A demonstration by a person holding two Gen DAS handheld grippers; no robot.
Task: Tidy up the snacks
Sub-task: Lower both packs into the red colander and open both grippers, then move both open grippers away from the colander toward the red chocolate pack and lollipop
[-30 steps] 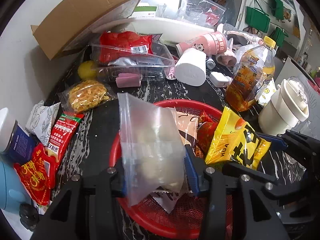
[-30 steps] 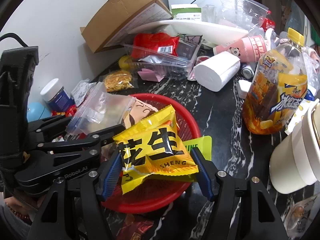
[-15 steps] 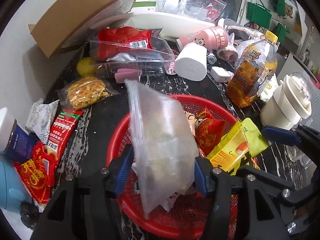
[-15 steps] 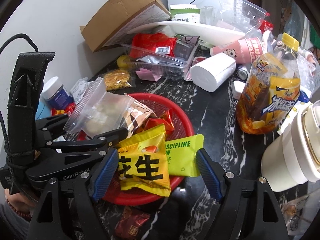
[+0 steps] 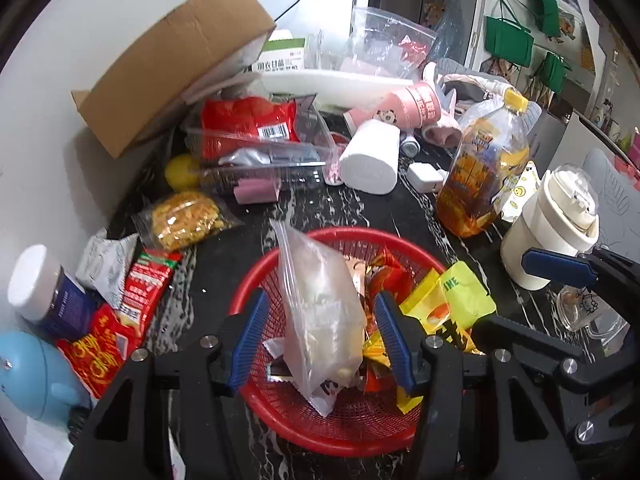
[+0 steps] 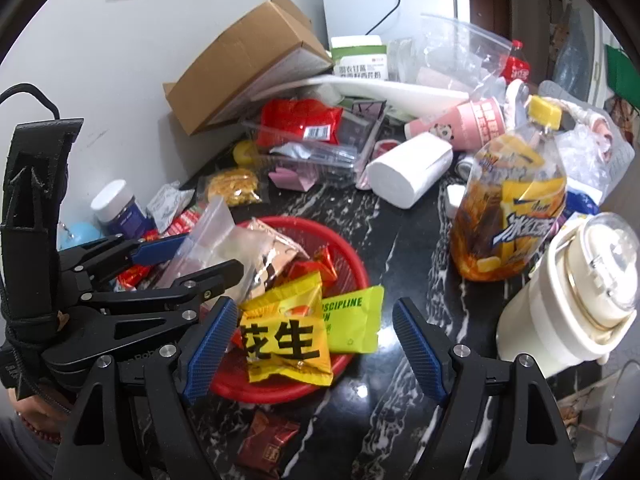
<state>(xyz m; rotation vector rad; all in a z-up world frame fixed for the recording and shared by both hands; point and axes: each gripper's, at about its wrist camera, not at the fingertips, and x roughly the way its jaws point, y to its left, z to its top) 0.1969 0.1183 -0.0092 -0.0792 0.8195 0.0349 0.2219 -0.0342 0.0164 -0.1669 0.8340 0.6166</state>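
Both grippers have just let go. The left gripper has been spreading its jaws, and the clear zip bag that was pinched between them a second ago now stands loose in the gap, its bottom resting in the red basket directly below the fingertips; neither blue pad appears to press it. The right gripper has also been opening and now stands wide and empty: the yellow peanut packet it held has dropped onto the basket's near rim, just inside the left pad, overlapping a lime-green pouch that sticks out over the rim between the jaws.

So two more snacks are in the basket, and my guess is both hands are free for the next pickup. Several remain outside: a red packet and a bag of yellow crisps off to the left of the left gripper, and a dark red sachet on the black marble table just under the right gripper.

Readable writing: two large black characters "花生" on the yellow packet, "DISCIPLINE" on the green pouch, "冰红茶" on the tea bottle ahead and to the right, and a barcode on the red bag further ahead
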